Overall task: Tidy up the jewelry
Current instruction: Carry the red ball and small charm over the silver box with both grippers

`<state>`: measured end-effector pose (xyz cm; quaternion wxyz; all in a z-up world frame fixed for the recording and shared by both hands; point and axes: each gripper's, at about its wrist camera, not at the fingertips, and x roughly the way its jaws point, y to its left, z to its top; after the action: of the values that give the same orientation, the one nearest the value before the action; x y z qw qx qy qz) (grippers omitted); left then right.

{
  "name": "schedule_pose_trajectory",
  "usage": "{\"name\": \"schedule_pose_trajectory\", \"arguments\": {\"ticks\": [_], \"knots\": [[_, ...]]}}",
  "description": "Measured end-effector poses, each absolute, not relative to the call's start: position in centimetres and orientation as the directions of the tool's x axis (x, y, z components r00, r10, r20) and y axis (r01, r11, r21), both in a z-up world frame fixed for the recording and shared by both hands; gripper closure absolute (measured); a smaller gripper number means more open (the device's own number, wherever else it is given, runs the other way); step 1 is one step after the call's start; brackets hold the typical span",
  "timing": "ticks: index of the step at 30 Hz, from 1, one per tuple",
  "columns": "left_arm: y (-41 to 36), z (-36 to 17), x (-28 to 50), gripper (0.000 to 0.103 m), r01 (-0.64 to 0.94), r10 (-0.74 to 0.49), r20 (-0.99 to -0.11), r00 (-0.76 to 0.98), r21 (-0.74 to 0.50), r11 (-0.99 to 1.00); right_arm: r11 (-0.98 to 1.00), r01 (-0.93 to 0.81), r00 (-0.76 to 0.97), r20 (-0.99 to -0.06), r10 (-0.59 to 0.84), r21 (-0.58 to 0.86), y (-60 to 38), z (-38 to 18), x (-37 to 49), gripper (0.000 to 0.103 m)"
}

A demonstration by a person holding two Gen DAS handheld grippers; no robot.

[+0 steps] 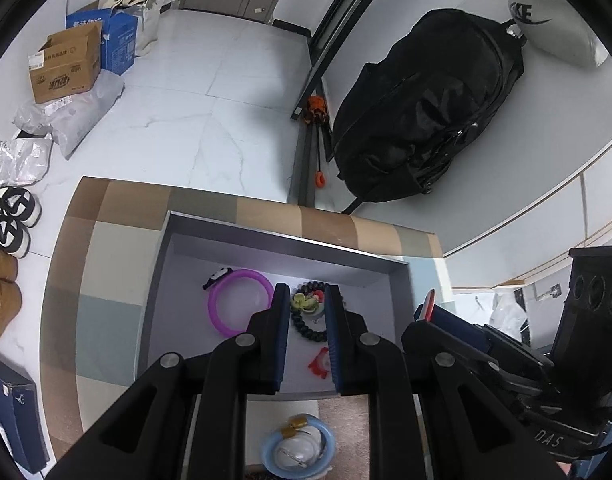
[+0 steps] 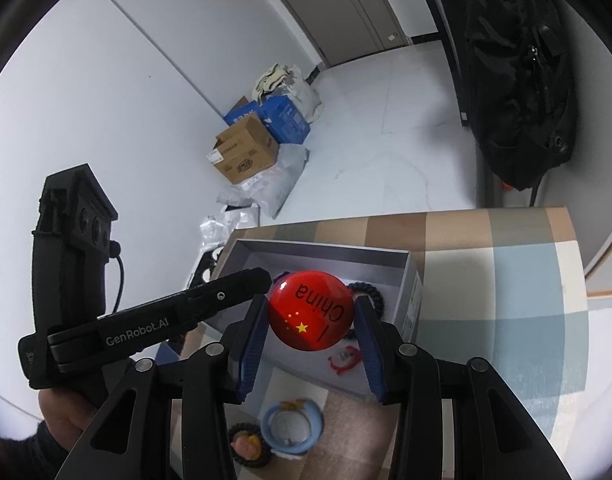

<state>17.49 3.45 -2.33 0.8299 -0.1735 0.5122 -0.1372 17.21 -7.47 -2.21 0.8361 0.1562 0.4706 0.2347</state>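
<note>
A grey open box [image 1: 289, 240] sits on a checked table [image 1: 105, 240]. In it lie a purple ring bracelet [image 1: 219, 312], a black bead bracelet with a green charm [image 1: 306, 304] and a small red item [image 1: 320, 364]. My left gripper [image 1: 306, 300] hovers over the box, open and empty. My right gripper [image 2: 312, 312] is shut on a round red "China" badge [image 2: 310, 316] above the box [image 2: 326, 252]. A light blue bracelet [image 2: 291, 426] and a black bead bracelet with a pink charm [image 2: 247, 444] lie on the table in front of the box.
A black backpack [image 1: 426, 108] leans on the floor beyond the table. Cardboard and blue boxes [image 1: 65, 64], plastic bags and shoes [image 1: 9, 216] lie on the floor at left. The left gripper's body [image 2: 77, 280] is close on the right gripper's left.
</note>
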Motion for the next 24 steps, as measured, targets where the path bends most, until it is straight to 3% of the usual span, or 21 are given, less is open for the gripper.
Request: {"name": "schedule_pose_trajectory", "arguments": {"ticks": [24], "knots": [[4.2,-3.7,18.4,0.09,-0.021,-0.438,-0.798,0.414,-0.49,0.872,0.853,-0.202,0.431,-0.739,0.518,0.481,-7.3,-3.5,17.7,0.061]]}}
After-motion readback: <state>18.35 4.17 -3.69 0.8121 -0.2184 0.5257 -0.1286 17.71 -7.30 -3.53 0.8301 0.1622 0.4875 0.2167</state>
